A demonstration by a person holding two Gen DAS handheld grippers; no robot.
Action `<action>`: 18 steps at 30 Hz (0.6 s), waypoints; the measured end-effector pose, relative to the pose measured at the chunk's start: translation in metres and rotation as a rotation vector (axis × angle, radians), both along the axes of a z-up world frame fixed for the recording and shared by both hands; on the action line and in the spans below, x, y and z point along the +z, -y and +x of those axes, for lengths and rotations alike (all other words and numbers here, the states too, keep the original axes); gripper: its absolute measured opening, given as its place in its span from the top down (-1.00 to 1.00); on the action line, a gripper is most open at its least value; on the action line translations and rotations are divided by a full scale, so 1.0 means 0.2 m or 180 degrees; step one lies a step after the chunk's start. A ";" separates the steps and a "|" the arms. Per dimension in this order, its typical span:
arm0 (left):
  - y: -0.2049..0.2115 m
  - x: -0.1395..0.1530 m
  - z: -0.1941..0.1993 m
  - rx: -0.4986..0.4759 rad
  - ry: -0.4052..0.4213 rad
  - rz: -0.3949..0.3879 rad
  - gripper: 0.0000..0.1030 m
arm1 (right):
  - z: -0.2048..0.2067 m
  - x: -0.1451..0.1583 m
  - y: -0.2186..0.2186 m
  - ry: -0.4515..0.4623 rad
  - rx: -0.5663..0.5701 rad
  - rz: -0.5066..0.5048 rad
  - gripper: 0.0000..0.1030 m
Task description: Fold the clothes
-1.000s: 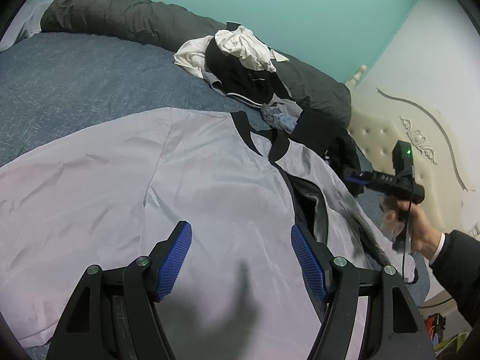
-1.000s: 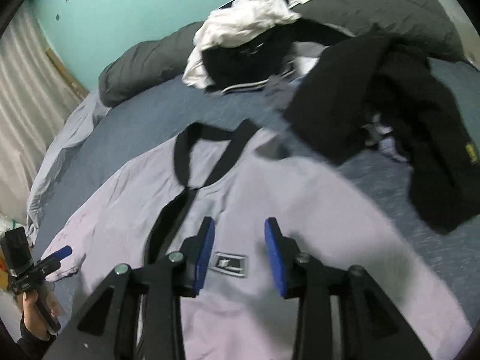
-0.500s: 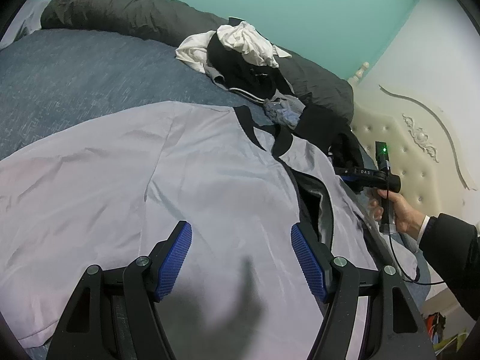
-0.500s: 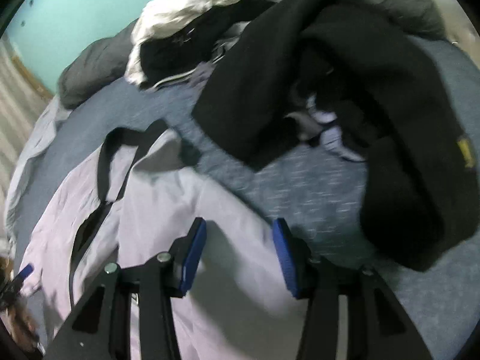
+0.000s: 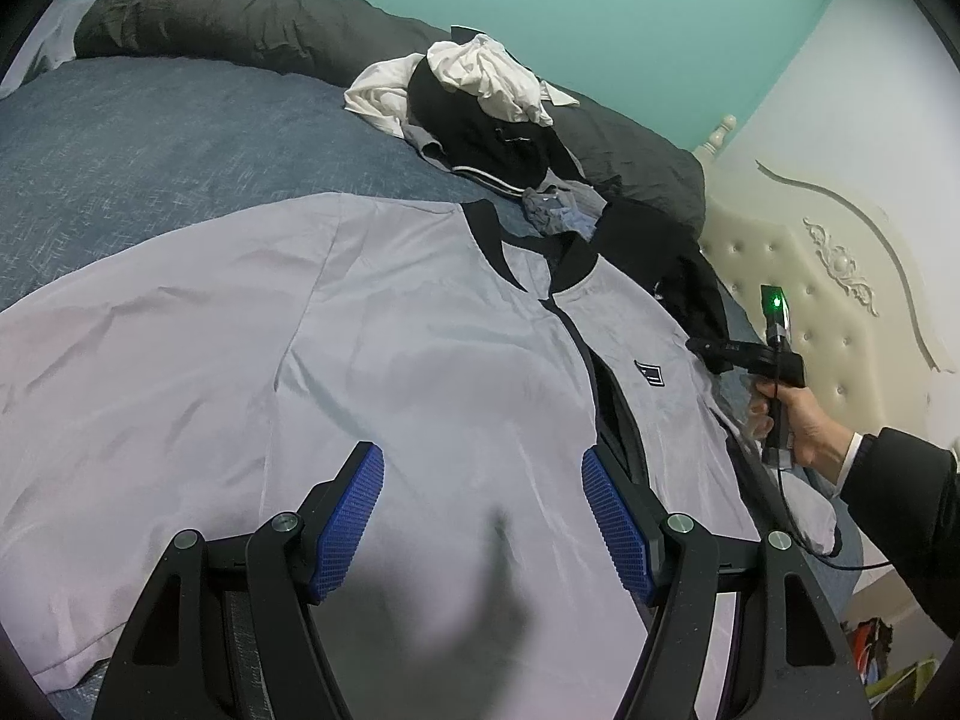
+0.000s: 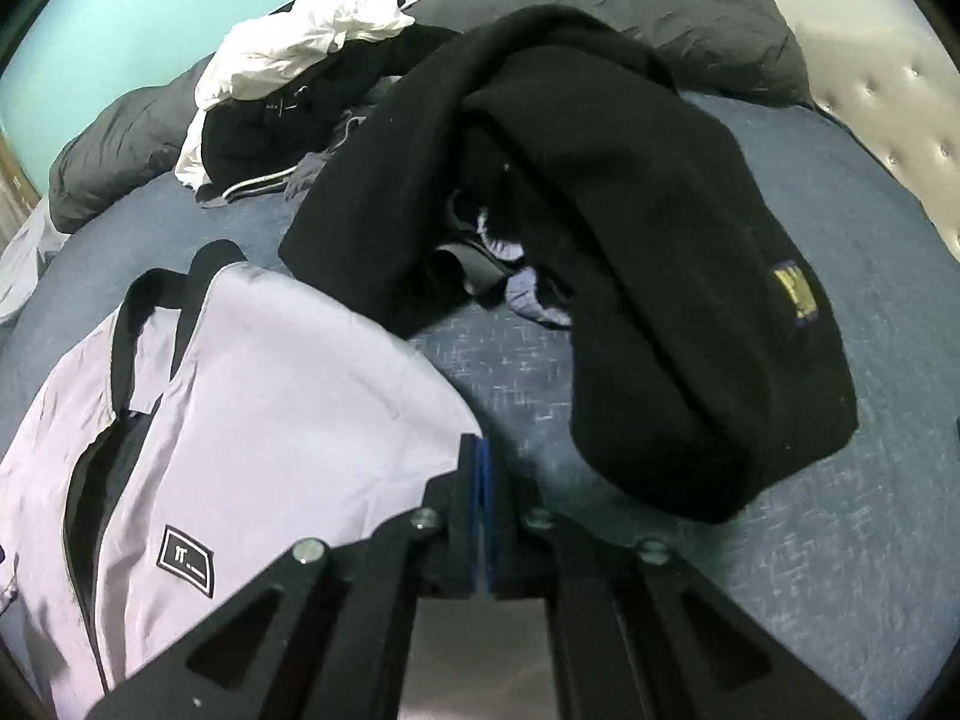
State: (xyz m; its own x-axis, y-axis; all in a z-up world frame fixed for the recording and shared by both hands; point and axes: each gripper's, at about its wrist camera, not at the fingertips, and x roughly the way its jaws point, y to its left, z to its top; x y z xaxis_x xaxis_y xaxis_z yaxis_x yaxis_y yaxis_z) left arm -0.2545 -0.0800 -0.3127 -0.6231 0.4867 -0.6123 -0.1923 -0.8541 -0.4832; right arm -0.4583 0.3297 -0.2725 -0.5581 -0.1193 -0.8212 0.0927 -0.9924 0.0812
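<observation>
- The left gripper [image 5: 483, 525] is held low over the light grey zip-front jacket with black collar [image 5: 372, 372], pointed toward the collar.
- Its blue ribbed pads [image 5: 351, 519] are spread wide apart, nothing gripped between them.
- The right gripper [image 6: 485, 501] is reached out at the jacket's right edge, gripped in the person's right hand [image 5: 792, 420].
- Its pads are pressed together, apparently pinched on the jacket's shoulder edge.
- The jacket is laid flat on the blue-grey bedspread [image 6: 870, 360], with a crumpled black garment [image 6: 630, 240] just to the far right.
</observation>
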 end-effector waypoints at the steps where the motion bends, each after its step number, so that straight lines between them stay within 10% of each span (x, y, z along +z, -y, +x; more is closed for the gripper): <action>1: 0.00 0.00 0.00 0.0000 0.0000 0.0000 -0.41 | -0.01 0.00 0.02 0.0006 0.0018 0.0026 0.99; 15: 0.03 -0.01 -0.02 0.0042 0.0029 -0.0005 -0.41 | -0.04 0.09 0.30 -0.0285 -0.0138 0.0897 0.95; 18: 0.02 -0.02 -0.02 0.0045 0.0056 -0.0021 -0.41 | 0.07 0.17 0.41 -0.0329 0.0075 0.0498 0.89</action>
State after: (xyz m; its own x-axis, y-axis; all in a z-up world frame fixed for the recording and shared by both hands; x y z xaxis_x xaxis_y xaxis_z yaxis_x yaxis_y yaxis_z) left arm -0.2589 -0.0847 -0.3166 -0.6189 0.4737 -0.6265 -0.1715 -0.8599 -0.4807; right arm -0.4448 0.2484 -0.2389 -0.6389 -0.0087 -0.7692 0.1159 -0.9896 -0.0851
